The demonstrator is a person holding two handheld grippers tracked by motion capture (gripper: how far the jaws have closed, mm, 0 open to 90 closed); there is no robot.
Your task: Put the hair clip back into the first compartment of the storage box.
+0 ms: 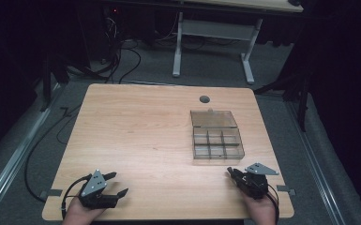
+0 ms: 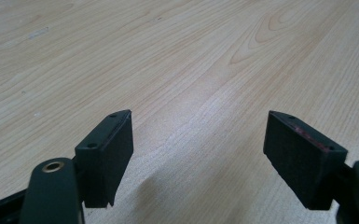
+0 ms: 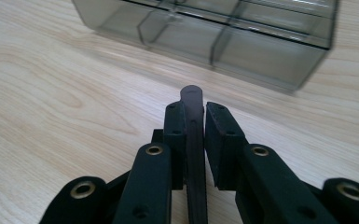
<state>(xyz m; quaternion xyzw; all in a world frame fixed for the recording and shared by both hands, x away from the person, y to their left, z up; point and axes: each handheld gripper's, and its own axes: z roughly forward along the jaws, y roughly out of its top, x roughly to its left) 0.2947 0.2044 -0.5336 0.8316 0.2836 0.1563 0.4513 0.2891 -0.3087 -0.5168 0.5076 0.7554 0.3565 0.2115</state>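
One clear six-compartment box (image 1: 217, 140), lid open; right claw (image 3: 195, 114) clamps one dark flat strip (image 3: 193, 100); left claw (image 2: 198, 140) rests low, wide.

No legible text or labels anywhere.

The high view is dim around its edges: the floor and far room sink into near black, while the counter (image 1: 140, 140) is evenly lit from above, with no hard shadows. That picture is soft and a little grainy. In the left gripper view a pale sheen of glare runs across the wood grain between the claw's pads (image 2: 105, 156), and a faint shadow lies under them. In the right gripper view the clear compartment box (image 3: 224, 37) shows dull reflections, and the nearest claw parts are slightly blurred.
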